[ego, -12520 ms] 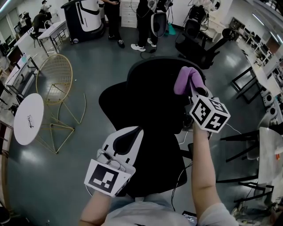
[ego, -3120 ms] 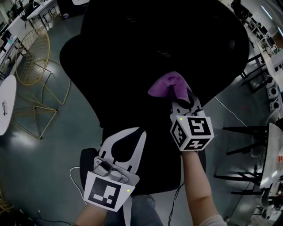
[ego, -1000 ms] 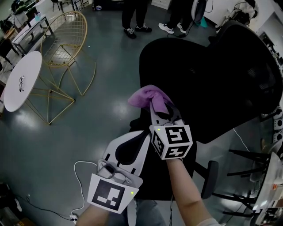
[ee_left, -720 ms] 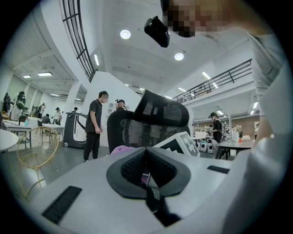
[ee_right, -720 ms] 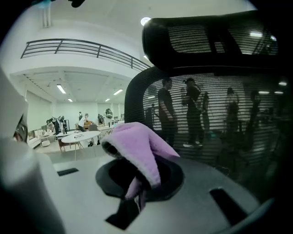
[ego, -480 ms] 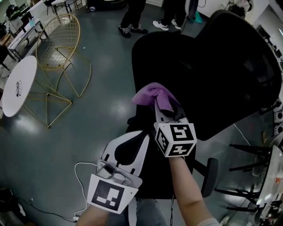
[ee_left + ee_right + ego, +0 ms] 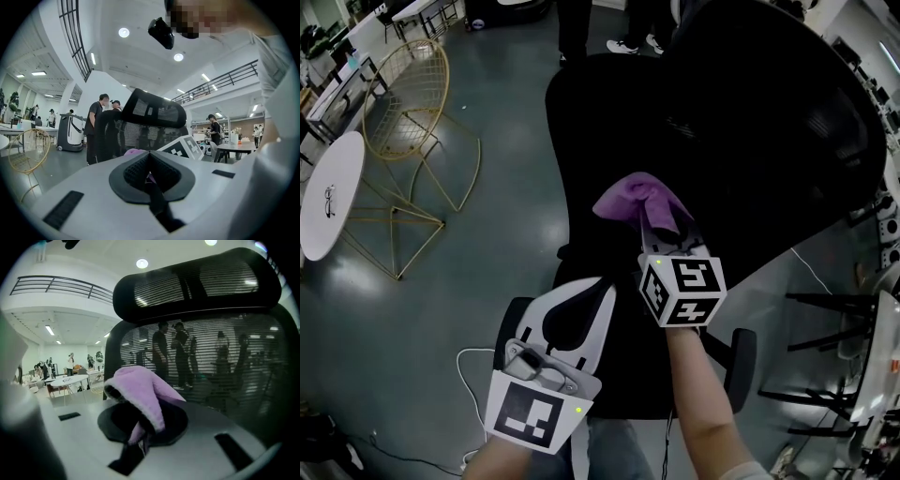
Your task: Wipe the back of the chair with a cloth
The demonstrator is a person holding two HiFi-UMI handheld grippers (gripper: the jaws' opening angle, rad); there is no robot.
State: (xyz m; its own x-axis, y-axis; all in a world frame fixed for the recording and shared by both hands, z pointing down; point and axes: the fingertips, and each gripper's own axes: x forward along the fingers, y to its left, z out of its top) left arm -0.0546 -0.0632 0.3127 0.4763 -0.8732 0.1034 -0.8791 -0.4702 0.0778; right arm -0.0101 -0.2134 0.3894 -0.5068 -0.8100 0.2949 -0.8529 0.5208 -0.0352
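A black mesh office chair [image 7: 750,122] fills the upper right of the head view, its back [image 7: 211,366] and headrest [image 7: 197,282] looming close in the right gripper view. My right gripper [image 7: 661,225] is shut on a purple cloth [image 7: 639,199], which bunches over its jaws [image 7: 140,399] right at the chair back's lower left part. My left gripper [image 7: 572,314] hangs lower left, shut and holding nothing, short of the chair; its view shows the chair [image 7: 140,126] ahead.
A gold wire chair [image 7: 408,94] and a round white table [image 7: 328,192] stand on the grey floor at the left. Desks and black frames [image 7: 853,375] line the right edge. People stand beyond the chair [image 7: 628,42]. A white cable [image 7: 473,366] lies near my feet.
The right gripper with the cloth has shifted slightly right and further onto the chair back. The head view has swung so the chair looms larger. The left gripper has held still.
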